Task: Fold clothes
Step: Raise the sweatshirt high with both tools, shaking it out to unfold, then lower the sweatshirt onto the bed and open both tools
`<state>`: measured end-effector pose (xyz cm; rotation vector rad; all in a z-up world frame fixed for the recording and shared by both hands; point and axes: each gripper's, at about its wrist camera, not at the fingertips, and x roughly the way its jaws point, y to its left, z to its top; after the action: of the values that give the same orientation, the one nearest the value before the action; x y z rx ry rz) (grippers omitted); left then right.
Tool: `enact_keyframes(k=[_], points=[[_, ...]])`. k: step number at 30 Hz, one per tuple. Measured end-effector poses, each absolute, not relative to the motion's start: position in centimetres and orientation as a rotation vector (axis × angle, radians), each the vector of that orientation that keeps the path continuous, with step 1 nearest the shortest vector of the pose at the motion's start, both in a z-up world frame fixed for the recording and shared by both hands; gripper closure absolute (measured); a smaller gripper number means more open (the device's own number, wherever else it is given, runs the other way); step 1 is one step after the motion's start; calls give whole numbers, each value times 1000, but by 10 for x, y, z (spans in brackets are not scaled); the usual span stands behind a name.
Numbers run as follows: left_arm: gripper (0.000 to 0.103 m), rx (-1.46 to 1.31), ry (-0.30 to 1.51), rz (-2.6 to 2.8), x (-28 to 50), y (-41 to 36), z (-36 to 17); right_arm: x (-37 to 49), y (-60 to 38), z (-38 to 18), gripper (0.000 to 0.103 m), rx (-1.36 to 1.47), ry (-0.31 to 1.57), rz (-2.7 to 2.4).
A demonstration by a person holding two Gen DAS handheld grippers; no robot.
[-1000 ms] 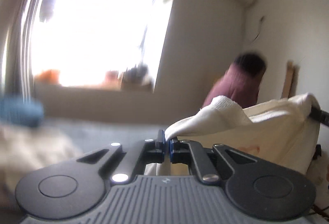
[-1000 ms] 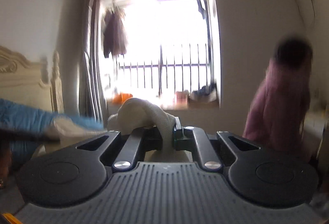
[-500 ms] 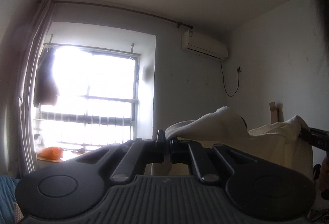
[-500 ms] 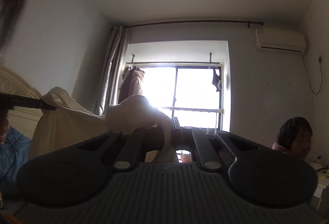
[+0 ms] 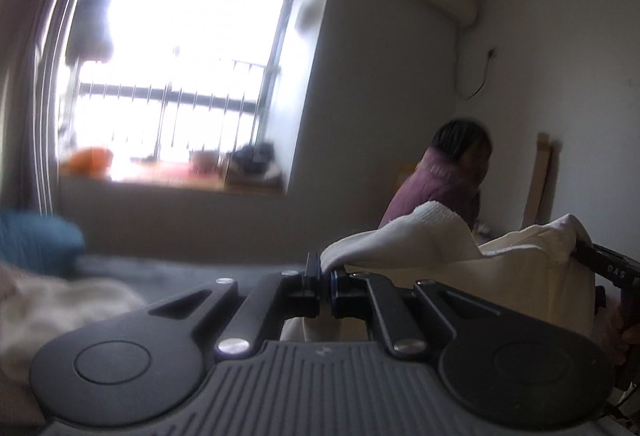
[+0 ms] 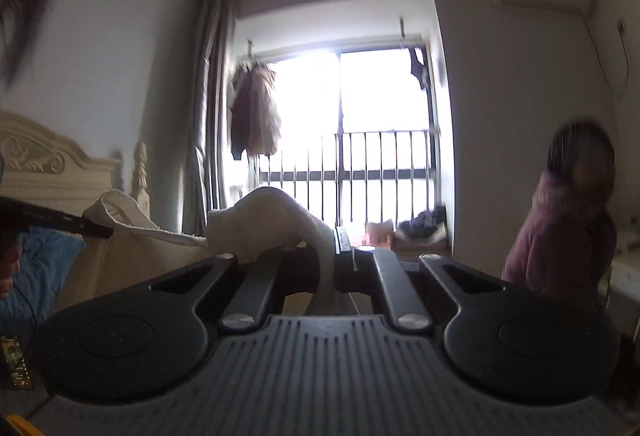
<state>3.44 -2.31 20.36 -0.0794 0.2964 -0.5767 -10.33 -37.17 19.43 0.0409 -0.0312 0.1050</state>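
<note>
**Both hand-held grippers pinch the cream garment in the air**

Your left hand-held gripper (image 5: 325, 282) has its jaws closed on a corner of the cream garment (image 5: 520, 276); the fabric rises from between the fingers and stretches off to the right. At the far right of the left wrist view, the garment's other corner is caught by your right hand-held gripper (image 5: 576, 250), seen side-on.

In the right wrist view, your right hand-held gripper (image 6: 334, 264) is clamped on a bunched fold of the same garment (image 6: 272, 224), which humps up over the fingers and hangs down to the left. The left hand-held gripper (image 6: 106, 232) grips the cloth's far corner there.

The garment hangs slack between the two, lifted clear of the bed (image 5: 192, 270). A barred window (image 6: 352, 139) glares behind, beside a curtain (image 6: 208, 123). A person in a purple top (image 6: 560, 236) stands at the right, blurred.
</note>
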Motion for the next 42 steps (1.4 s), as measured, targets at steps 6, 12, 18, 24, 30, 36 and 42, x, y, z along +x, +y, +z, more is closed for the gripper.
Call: enact_keyframes(k=[6,12,18,24,30,36,42], points=[[98,-75,497,-499,136,-27,92,18,-389,99,99,105,221,64],[98,-65,628,-433,239,-34,18,131,-388,24,99,127,380,46],[98,-15,701,-378,312,-48,-36,220,-382,-33,99,127,498,42],[73,28,827,-348,352,-51,-111,292,-374,-129,95,150,720,51],[49,-27,920,-296,371,-37,-158,320,-395,-189,61,363,871,-15],[30,9,810,-284,363,-42,-125,298,-419,-168,38,503,791,1],[26,66,810,-265,361,-63,-112,305,-429,-167,16,480,923,-33]])
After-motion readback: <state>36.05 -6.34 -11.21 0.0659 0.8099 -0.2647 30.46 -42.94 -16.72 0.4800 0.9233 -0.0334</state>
